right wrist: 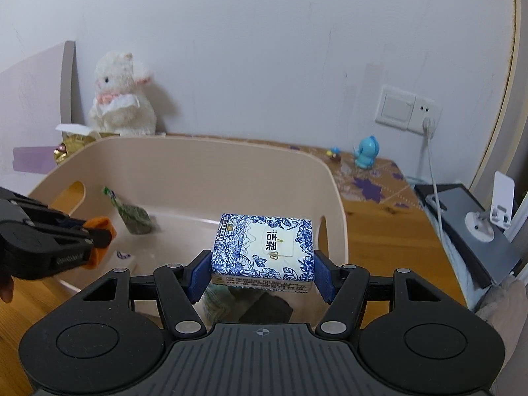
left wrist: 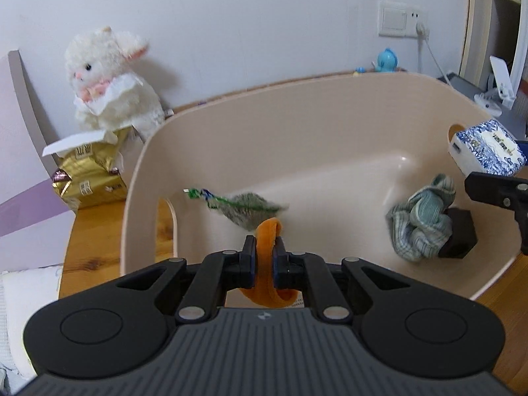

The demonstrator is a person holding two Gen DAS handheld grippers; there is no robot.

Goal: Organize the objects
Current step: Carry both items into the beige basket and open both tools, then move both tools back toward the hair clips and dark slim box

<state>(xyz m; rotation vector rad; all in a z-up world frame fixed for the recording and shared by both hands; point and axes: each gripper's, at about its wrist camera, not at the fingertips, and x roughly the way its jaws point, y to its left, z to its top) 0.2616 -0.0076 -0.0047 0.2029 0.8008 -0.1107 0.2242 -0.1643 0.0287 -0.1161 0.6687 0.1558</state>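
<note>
Both of your grippers are loaded above the beige plastic bin point(left wrist: 307, 105).

Your left gripper point(left wrist: 264, 257) pinches an orange fabric loop point(left wrist: 267, 231) between its pads, held over the bin's near wall. Your right gripper point(right wrist: 262, 274) clamps a blue-and-white floral tissue pack point(right wrist: 264, 247) by its two ends, over the bin's right side. Inside the bin lie a grey-green woven pouch with a green cord point(left wrist: 246, 209), a crumpled pale green checked cloth point(left wrist: 422, 221) and, touching it, a dark brown block point(left wrist: 458, 234). A white plush rabbit point(left wrist: 109, 79) sits against the wall on a gold foil package point(left wrist: 89, 178), just beside the bin on the wooden desk point(left wrist: 95, 231).
</note>
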